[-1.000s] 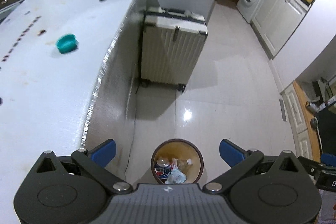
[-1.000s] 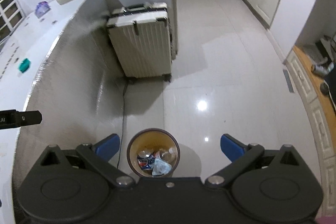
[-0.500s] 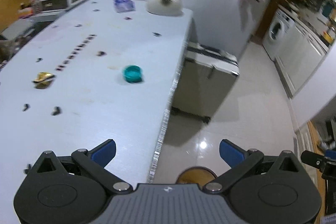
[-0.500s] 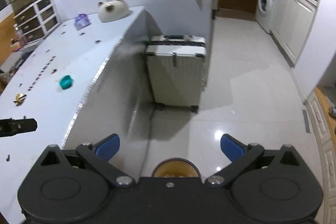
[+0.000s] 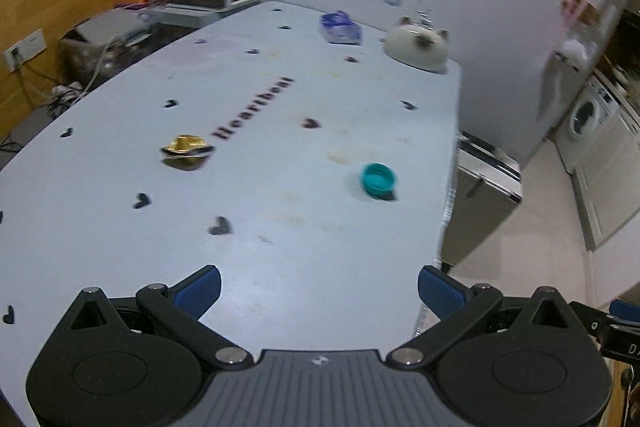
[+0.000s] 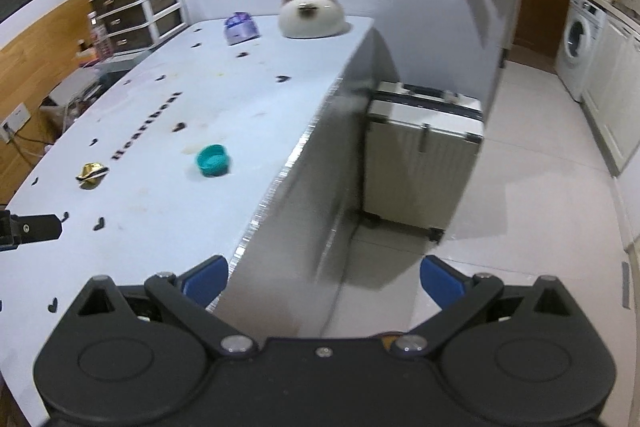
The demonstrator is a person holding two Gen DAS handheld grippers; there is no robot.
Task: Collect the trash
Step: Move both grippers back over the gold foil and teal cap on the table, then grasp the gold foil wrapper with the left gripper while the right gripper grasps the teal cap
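Above the near end of the table [image 5: 100, 259], left gripper [image 5: 319, 287]: fingers spread wide, nothing between them, aimed along the tabletop. Right gripper [image 6: 324, 277]: likewise spread and empty, held over the table's floor-side edge, so half its view is floor. Judgement: both are held wide because no piece has yet been chosen; this looks like a search pass.

Trash on the table: teal bottle cap [image 5: 378, 180], ahead and slightly right of the left gripper, near the floor-side edge. It rests tilted, open side facing up and towards the cameras; round, so no real long axis. Crumpled gold wrapper [image 5: 186, 151], further left and well apart from the cap, flattened, long axis roughly crosswise to the left gripper's line of approach. Purple-blue packet [image 5: 340, 28] at the far end, beside a cat-shaped ornament [image 5: 417, 45]; whether it is trash, cannot tell.

Cream suitcase [image 6: 422, 155] stands on the floor against the table side.
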